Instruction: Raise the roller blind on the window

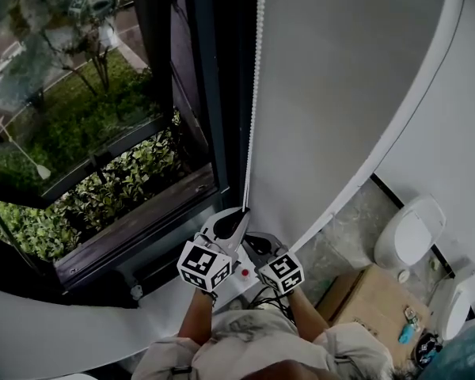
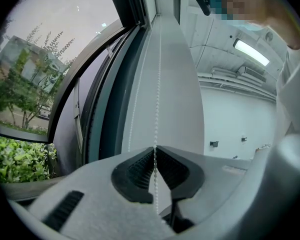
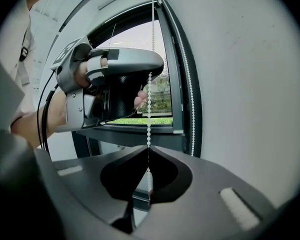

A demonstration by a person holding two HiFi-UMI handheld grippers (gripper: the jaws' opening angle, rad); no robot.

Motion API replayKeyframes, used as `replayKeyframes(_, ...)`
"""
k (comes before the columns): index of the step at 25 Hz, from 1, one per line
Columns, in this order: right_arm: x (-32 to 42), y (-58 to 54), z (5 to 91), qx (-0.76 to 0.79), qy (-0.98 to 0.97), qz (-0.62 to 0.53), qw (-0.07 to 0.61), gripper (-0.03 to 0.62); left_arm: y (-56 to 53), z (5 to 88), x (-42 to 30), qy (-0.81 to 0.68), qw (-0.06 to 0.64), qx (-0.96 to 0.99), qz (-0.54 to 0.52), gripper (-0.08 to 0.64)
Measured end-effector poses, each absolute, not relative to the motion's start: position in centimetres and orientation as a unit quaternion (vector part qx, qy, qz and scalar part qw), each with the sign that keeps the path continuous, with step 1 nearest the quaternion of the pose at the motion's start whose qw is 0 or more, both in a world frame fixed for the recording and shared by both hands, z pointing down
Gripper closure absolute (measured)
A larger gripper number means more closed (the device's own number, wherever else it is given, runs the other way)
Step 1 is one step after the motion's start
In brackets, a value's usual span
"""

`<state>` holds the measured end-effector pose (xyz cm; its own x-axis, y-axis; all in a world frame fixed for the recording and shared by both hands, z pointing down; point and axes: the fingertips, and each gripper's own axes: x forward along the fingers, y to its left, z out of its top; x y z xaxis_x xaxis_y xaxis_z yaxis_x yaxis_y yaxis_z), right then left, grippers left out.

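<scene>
The grey roller blind [image 1: 340, 93] hangs over the window's right part. Its white bead chain [image 1: 254, 93] runs down the blind's left edge. My left gripper [image 1: 241, 214] is shut on the chain, and the beads pass between its black pads [image 2: 135, 171]. Just below it my right gripper [image 1: 258, 245] is shut on the same strand [image 3: 149, 114], which comes down from the left gripper [image 3: 115, 79] above. A second strand [image 3: 187, 84] hangs free by the frame. In the left gripper view the chain [image 2: 157, 84] rises up the blind [image 2: 172, 94].
The dark window frame [image 1: 210, 93] and sill [image 1: 142, 236] lie left of the chain, with a green hedge [image 1: 127, 180] outside. On the floor at the right stand a white fixture [image 1: 412, 232] and a cardboard box [image 1: 372, 303].
</scene>
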<state>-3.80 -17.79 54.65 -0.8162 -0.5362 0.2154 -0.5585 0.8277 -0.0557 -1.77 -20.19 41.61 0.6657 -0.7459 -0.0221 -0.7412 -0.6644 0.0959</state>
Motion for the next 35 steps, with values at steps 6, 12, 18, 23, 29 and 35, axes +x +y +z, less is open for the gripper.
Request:
replayKeyframes(6, -4.1, -18.1, 56.1, 0.288, -0.949, 0.066, 0.107, 0.581, -20.7, 43.0, -2.2, -0.413, 0.052, 0.909, -0.025, 0.537)
replayKeyframes(12, -4.5, -18.5, 56.7, 0.289, -0.948, 0.071, 0.11, 0.581, -21.0, 43.7, -2.7, -0.415, 0.056, 0.907, -0.027, 0.537)
replayKeyframes(18, -4.7, -18.6, 56.4, 0.289, -0.949, 0.063, 0.108, 0.581, -21.0, 43.5, -3.2, -0.421, 0.046, 0.905, -0.023, 0.535)
replayKeyframes(23, -4.8, -18.5, 56.2, 0.295, -0.949, 0.059, 0.098, 0.58, -20.8, 43.3, -3.1, -0.422, 0.04, 0.906, -0.02, 0.535)
replayKeyframes(29, -4.5, -18.5, 55.7, 0.301, -0.947, 0.047, 0.099, 0.578, -20.7, 42.8, -3.5, -0.43, 0.027, 0.902, -0.022, 0.534)
replayKeyframes(35, -4.6, -18.3, 55.2, 0.305, -0.947, 0.032, 0.099, 0.577, -20.6, 42.6, -4.0, -0.439, 0.016, 0.898, -0.022, 0.532)
